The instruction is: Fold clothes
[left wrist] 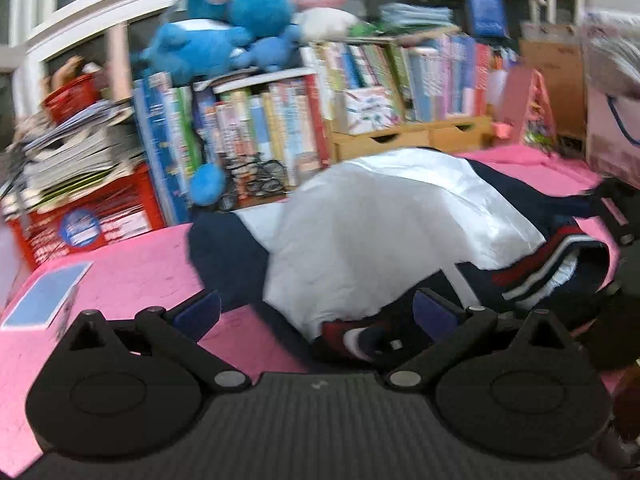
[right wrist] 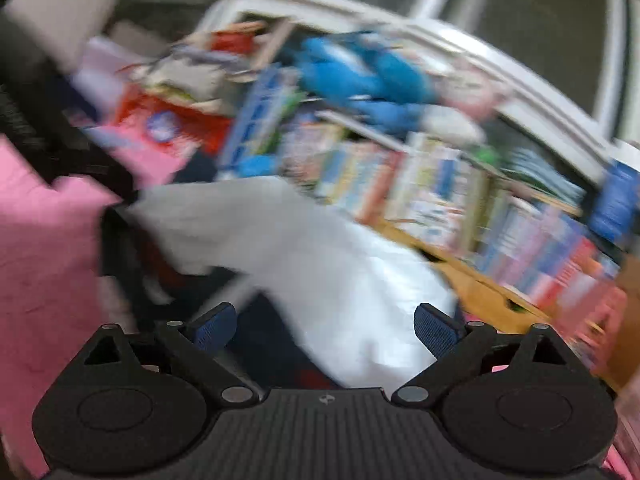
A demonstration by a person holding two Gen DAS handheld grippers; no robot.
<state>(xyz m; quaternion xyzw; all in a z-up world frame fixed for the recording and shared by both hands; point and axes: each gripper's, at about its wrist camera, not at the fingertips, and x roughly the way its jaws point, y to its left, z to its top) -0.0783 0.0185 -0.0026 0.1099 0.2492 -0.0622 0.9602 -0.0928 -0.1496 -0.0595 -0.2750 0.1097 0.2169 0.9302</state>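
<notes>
The jacket (left wrist: 384,232) lies bunched on the pink tabletop (left wrist: 132,272); both grippers, left (left wrist: 318,314) and right (right wrist: 325,326), have fingers spread, empty, so a hasty grab might catch one layer only

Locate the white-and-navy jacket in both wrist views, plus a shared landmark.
Left wrist: the jacket lies centre to right on the pink cover, just ahead of the open left hand-held gripper.
Right wrist: the jacket fills the blurred centre, reaching between the open right hand-held gripper fingers.
Shared landmark: blue plush toy atop the books.
</notes>
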